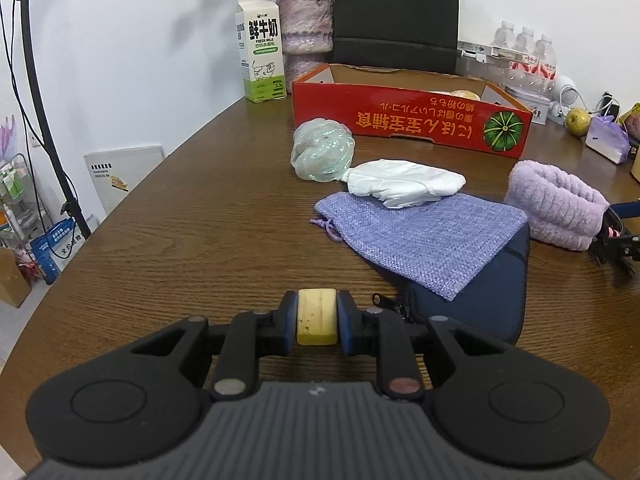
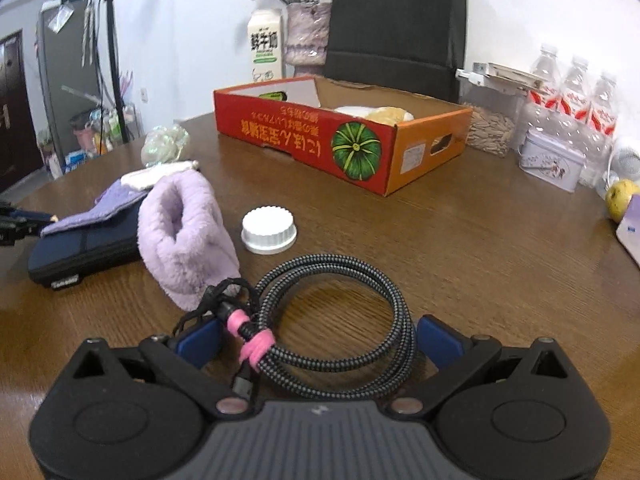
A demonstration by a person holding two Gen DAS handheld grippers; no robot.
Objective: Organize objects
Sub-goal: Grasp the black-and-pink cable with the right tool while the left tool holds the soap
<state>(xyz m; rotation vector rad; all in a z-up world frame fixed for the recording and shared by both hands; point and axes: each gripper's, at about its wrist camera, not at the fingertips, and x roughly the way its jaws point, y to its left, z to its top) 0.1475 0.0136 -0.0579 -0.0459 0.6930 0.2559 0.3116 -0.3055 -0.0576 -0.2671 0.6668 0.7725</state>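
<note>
Left hand-held gripper (image 1: 316, 317): clamped on yellow block (image 1: 316, 316), above table (image 1: 180, 216).
Right hand-held gripper (image 2: 316, 346): jaws apart, straddling cable (image 2: 340, 312).
Box (image 2: 360, 148): ahead of both, long axis crosswise; right nearer.

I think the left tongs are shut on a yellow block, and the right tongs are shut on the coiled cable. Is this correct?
Not quite. The left tongs are indeed shut on the yellow block, but the right tongs are open: the right wrist view shows their fingers spread wide on either side of the coiled cable.
</note>
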